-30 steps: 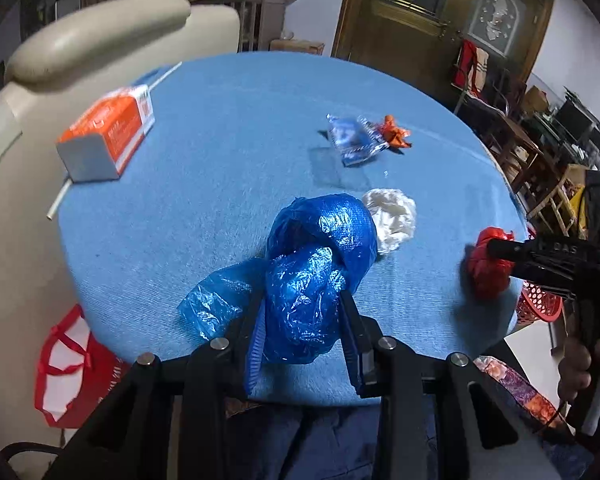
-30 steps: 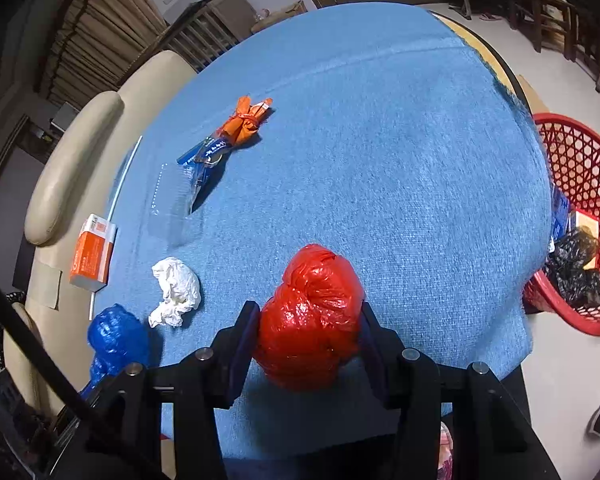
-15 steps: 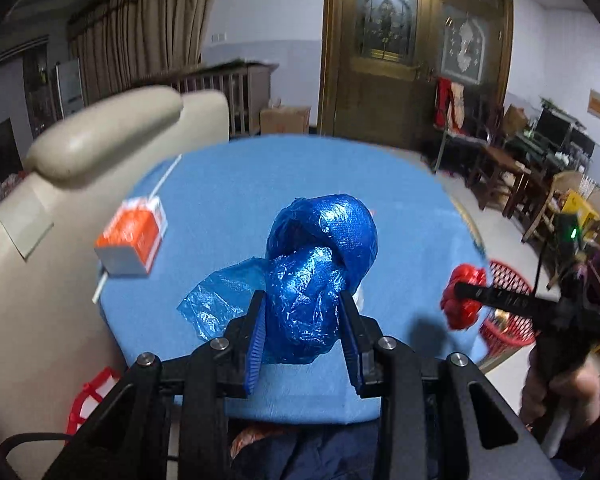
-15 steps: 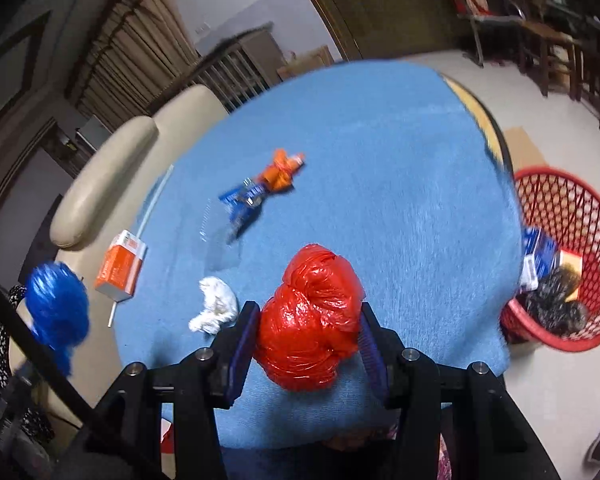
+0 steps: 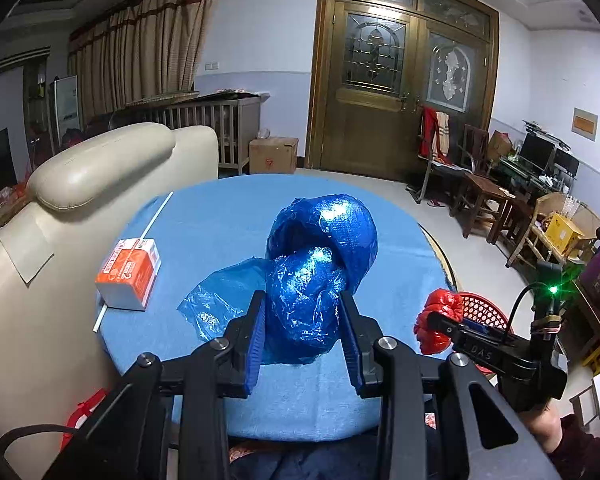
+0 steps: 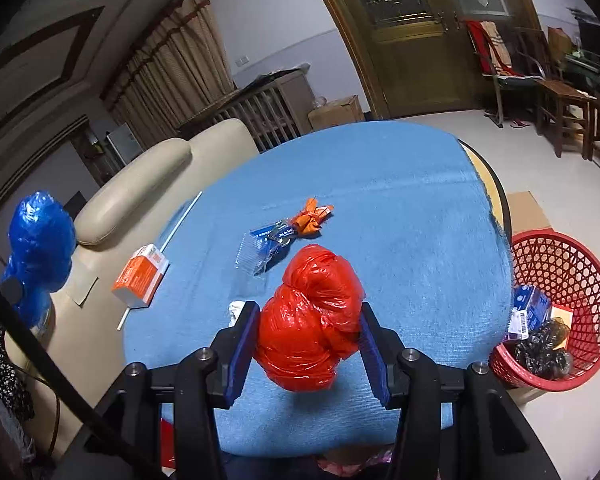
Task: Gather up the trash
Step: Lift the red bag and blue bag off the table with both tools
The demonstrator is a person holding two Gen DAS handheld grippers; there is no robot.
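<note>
- Left tongs (image 5: 303, 332) clamped on crumpled blue plastic bag bundle (image 5: 320, 264), held above round blue counter (image 5: 220, 216).
- Right tongs (image 6: 306, 350) clamped on knotted red plastic bag bundle (image 6: 314, 316).
- Probably light, soft, slippery; best gripped at the thick middle.

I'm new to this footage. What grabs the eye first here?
Two bright bundles held up over the blue table: a blue plastic bag clamped in the left gripper, and a red plastic bag in the right gripper. A red basket of trash sits on the floor at the table's right.
</note>
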